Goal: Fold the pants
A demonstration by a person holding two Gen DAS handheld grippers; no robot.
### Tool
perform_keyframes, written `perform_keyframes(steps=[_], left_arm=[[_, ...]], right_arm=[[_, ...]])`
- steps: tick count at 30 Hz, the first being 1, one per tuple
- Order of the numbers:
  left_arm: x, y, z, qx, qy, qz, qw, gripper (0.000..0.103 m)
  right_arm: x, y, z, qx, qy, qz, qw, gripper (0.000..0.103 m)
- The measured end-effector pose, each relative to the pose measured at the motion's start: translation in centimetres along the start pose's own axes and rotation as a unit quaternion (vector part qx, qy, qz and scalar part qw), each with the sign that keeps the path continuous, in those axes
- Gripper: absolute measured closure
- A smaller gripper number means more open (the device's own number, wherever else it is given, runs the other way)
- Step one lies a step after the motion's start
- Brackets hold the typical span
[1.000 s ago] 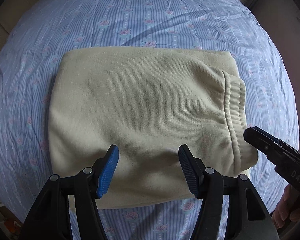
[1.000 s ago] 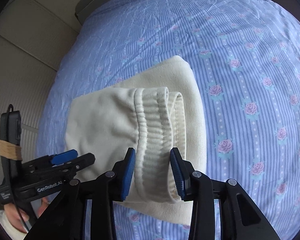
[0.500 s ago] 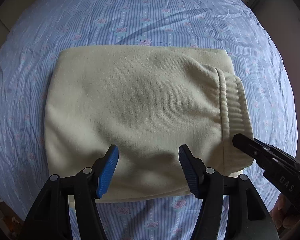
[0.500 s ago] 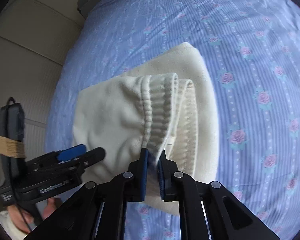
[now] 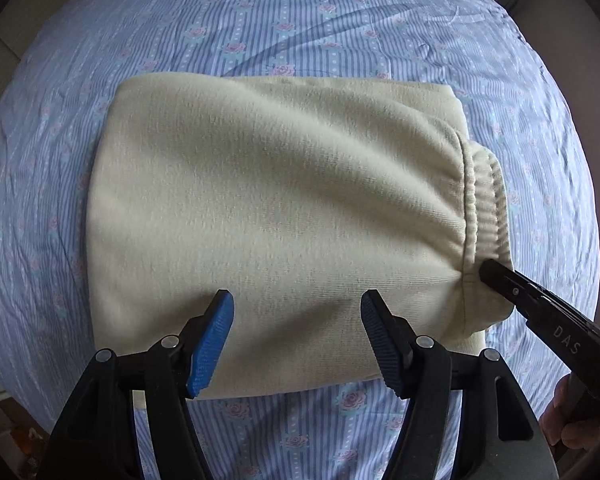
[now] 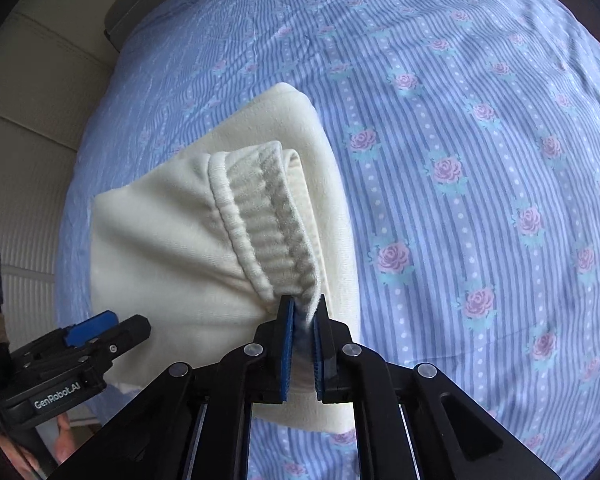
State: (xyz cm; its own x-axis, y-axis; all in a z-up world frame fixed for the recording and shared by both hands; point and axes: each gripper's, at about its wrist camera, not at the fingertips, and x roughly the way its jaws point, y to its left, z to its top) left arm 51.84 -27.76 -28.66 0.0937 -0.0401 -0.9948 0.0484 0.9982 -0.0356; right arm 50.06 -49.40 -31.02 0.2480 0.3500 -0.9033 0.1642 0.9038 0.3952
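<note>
Pants (image 5: 276, 220), cream, folded into thick bundle, lying on blue striped rose-print bedsheet (image 5: 260, 32). Ribbed waistband (image 6: 272, 216) at bundle's end. Right gripper (image 6: 303, 312) clamped on waistband's near corner, fabric pinched between blue pads. Left gripper (image 5: 298, 336) over bundle's near edge, jaws opening, pressing nothing.

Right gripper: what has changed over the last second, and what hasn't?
The right gripper came in from straddling the ribbed waistband with open jaws and clamped shut on its near end. The left gripper stayed open above the folded pants, gripping nothing; its jaws are opening slightly. The pants stayed folded on the bedsheet.
</note>
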Motion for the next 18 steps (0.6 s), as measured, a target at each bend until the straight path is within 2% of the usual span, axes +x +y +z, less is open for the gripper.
perform_keyframes(steps=[1, 2, 3, 4, 5, 6, 8, 10, 14, 16, 18], left_arm=[[0.3, 0.2, -0.1, -0.004, 0.005, -0.003, 1.0, 0.038], [0.5, 0.3, -0.2, -0.007, 0.008, -0.002, 0.9999, 0.038], [0.7, 0.4, -0.2, -0.009, 0.011, 0.001, 0.9999, 0.038], [0.8, 0.5, -0.2, -0.011, 0.012, 0.002, 0.9999, 0.037], [0.8, 0.6, -0.2, -0.011, 0.009, 0.002, 0.9999, 0.036], [0.7, 0.6, -0.1, -0.011, 0.004, 0.005, 0.9999, 0.036], [0.6, 0.6, 0.2, -0.008, -0.005, 0.016, 0.9998, 0.035], [0.5, 0.5, 0.7, -0.007, -0.009, 0.019, 0.9997, 0.035], [0.4, 0.3, 1.5, 0.001, -0.012, 0.016, 0.9998, 0.035], [0.3, 0.4, 1.6, 0.007, -0.016, 0.021, 0.9996, 0.035], [0.3, 0.5, 1.7, 0.011, -0.016, 0.025, 0.9995, 0.034]], right_arm=[[0.1, 0.0, 0.0, 0.004, 0.002, 0.001, 1.0, 0.09], [0.1, 0.0, 0.0, 0.005, 0.005, 0.006, 1.0, 0.079], [-0.2, 0.3, -0.1, 0.004, 0.007, 0.007, 1.0, 0.073], [-0.5, 0.3, 0.2, 0.004, 0.003, 0.005, 1.0, 0.061], [-1.0, 0.1, 0.6, 0.003, -0.009, 0.006, 1.0, 0.05], [-1.7, 0.0, 0.9, 0.002, -0.029, 0.011, 1.0, 0.046], [-2.3, 0.2, 2.2, -0.013, -0.058, 0.02, 0.998, 0.045], [-1.5, 0.5, 3.9, -0.024, -0.059, 0.019, 0.998, 0.045], [1.7, 0.6, 6.7, -0.018, -0.031, 0.049, 0.998, 0.045], [3.2, 0.7, 7.3, -0.012, -0.02, 0.052, 0.998, 0.045], [4.1, 0.8, 7.3, -0.009, -0.019, 0.053, 0.998, 0.053]])
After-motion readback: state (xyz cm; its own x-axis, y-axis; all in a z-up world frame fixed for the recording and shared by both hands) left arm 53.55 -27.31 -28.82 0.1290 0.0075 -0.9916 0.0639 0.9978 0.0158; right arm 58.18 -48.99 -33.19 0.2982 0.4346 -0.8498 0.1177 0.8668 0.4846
